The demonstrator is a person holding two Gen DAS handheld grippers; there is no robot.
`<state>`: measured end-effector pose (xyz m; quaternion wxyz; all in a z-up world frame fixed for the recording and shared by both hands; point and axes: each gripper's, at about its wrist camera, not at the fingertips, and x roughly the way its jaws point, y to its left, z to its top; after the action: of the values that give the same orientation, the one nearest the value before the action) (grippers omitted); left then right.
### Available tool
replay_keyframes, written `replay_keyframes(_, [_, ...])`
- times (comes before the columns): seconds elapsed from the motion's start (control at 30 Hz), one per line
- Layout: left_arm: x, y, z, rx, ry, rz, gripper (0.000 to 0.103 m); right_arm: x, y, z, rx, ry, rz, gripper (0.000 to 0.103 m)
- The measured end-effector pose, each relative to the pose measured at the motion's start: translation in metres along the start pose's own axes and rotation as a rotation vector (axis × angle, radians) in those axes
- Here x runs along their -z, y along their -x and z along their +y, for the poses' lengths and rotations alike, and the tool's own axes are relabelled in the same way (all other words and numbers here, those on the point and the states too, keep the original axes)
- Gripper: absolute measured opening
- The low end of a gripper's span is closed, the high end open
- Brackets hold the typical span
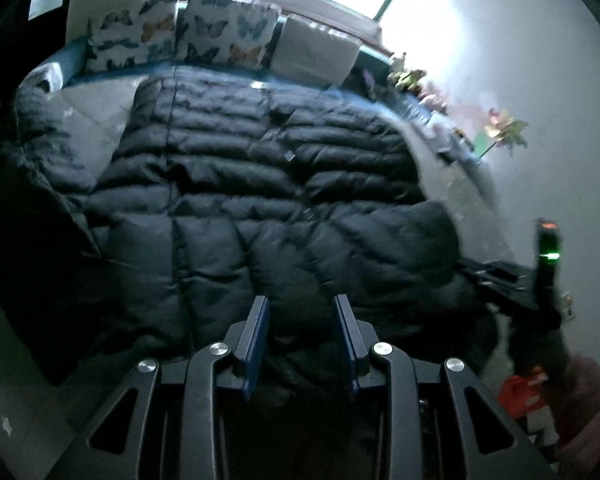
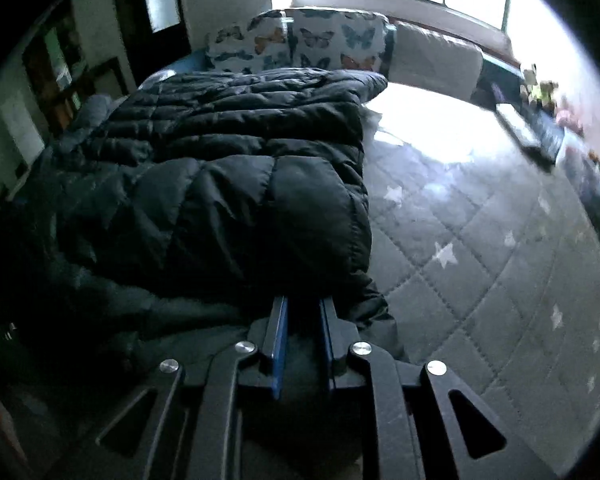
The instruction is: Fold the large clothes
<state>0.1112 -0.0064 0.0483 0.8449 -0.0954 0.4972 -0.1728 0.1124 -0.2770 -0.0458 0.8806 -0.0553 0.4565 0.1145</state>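
Observation:
A black puffer jacket lies spread across the bed, its near hem doubled up toward me. In the left wrist view my left gripper is at that near hem, its blue pads pressed on dark padded fabric between them. My right gripper is closed narrowly on the near right corner of the jacket, and a thick fold bulges just beyond its tips. The right-hand tool's green light shows at the right edge of the left view, beside the jacket's corner.
A grey quilted bed cover with white stars lies bare to the right of the jacket. Butterfly pillows and a plain cushion line the headboard under a bright window. Toys and flowers sit along the right wall. A pink sleeve is at the lower right.

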Motion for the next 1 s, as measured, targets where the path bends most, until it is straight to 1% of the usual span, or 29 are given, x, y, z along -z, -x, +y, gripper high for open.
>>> replay_keyframes(0.07, [0.002,-0.015,0.011,0.013,0.031,0.035,0.036,-0.008,0.009,0.003,0.012,0.017,0.021,0.017])
replay_keyframes(0.13, [0.004,-0.025,0.022,0.031,0.064,0.051,0.036,-0.019,0.021,0.002,-0.012,0.004,0.011,0.017])
replay_keyframes(0.17, [0.005,-0.028,0.025,0.041,0.072,0.051,0.036,-0.023,0.029,0.004,-0.035,0.003,-0.01,0.018])
replay_keyframes(0.23, [0.008,-0.033,0.026,0.045,0.061,0.049,0.036,-0.03,0.038,0.013,-0.058,0.014,-0.047,0.025])
replay_keyframes(0.27, [0.009,-0.035,0.025,0.045,0.05,0.051,0.036,-0.032,0.038,0.018,-0.066,0.016,-0.063,0.037])
replay_keyframes(0.3, [0.009,-0.036,0.025,0.047,0.041,0.055,0.036,-0.031,0.033,0.021,-0.084,0.011,-0.064,0.053])
replay_keyframes(0.33, [0.008,-0.036,0.024,0.049,0.033,0.059,0.036,-0.031,0.023,0.024,-0.109,0.005,-0.038,0.058])
replay_keyframes(0.37, [0.007,-0.034,0.025,0.059,0.033,0.065,0.036,-0.028,0.005,0.028,-0.118,-0.001,0.014,0.059])
replay_keyframes(0.43, [0.006,-0.019,0.027,0.099,0.053,0.056,0.036,-0.021,-0.018,0.032,-0.105,-0.006,0.067,0.06])
replay_keyframes(0.5, [0.002,0.004,0.034,0.11,0.071,0.016,0.036,-0.018,-0.019,0.036,-0.081,0.015,0.043,0.062])
replay_keyframes(0.57, [-0.006,0.031,0.046,0.085,0.08,-0.049,0.037,-0.019,-0.017,0.037,-0.075,0.025,0.055,0.064])
replay_keyframes(0.6, [-0.01,0.041,0.054,0.068,0.091,-0.073,0.04,-0.02,-0.017,0.037,-0.074,0.03,0.064,0.064])
replay_keyframes(0.63, [-0.016,0.052,0.067,0.041,0.112,-0.105,0.052,-0.02,-0.017,0.037,-0.073,0.031,0.068,0.064])
replay_keyframes(0.67, [-0.02,0.06,0.079,0.015,0.138,-0.129,0.06,-0.021,-0.017,0.037,-0.072,0.029,0.072,0.064])
replay_keyframes(0.73, [-0.03,0.071,0.11,-0.023,0.213,-0.17,0.06,-0.023,-0.018,0.039,-0.068,0.026,0.074,0.066])
replay_keyframes(0.77, [-0.035,0.074,0.124,-0.02,0.244,-0.187,0.06,-0.023,-0.019,0.04,-0.064,0.024,0.071,0.067])
replay_keyframes(0.8, [-0.04,0.074,0.135,-0.025,0.261,-0.198,0.06,-0.024,-0.019,0.041,-0.062,0.023,0.07,0.067])
replay_keyframes(0.83, [-0.046,0.072,0.146,-0.06,0.271,-0.202,0.058,-0.025,-0.019,0.044,-0.057,0.022,0.069,0.068])
replay_keyframes(0.87, [-0.053,0.067,0.158,-0.094,0.281,-0.201,0.057,-0.025,-0.019,0.045,-0.053,0.023,0.07,0.068])
replay_keyframes(0.9, [-0.057,0.06,0.168,-0.095,0.288,-0.191,0.057,-0.024,-0.019,0.046,-0.051,0.024,0.071,0.068])
replay_keyframes(0.93, [-0.061,0.055,0.177,-0.097,0.297,-0.174,0.053,-0.025,-0.019,0.046,-0.05,0.021,0.073,0.068])
replay_keyframes(0.97, [-0.065,0.042,0.188,-0.118,0.314,-0.145,0.05,-0.025,-0.019,0.046,-0.05,0.016,0.074,0.068])
replay_keyframes(1.0, [-0.065,0.036,0.196,-0.128,0.326,-0.131,0.05,-0.025,-0.019,0.046,-0.05,0.013,0.074,0.068])
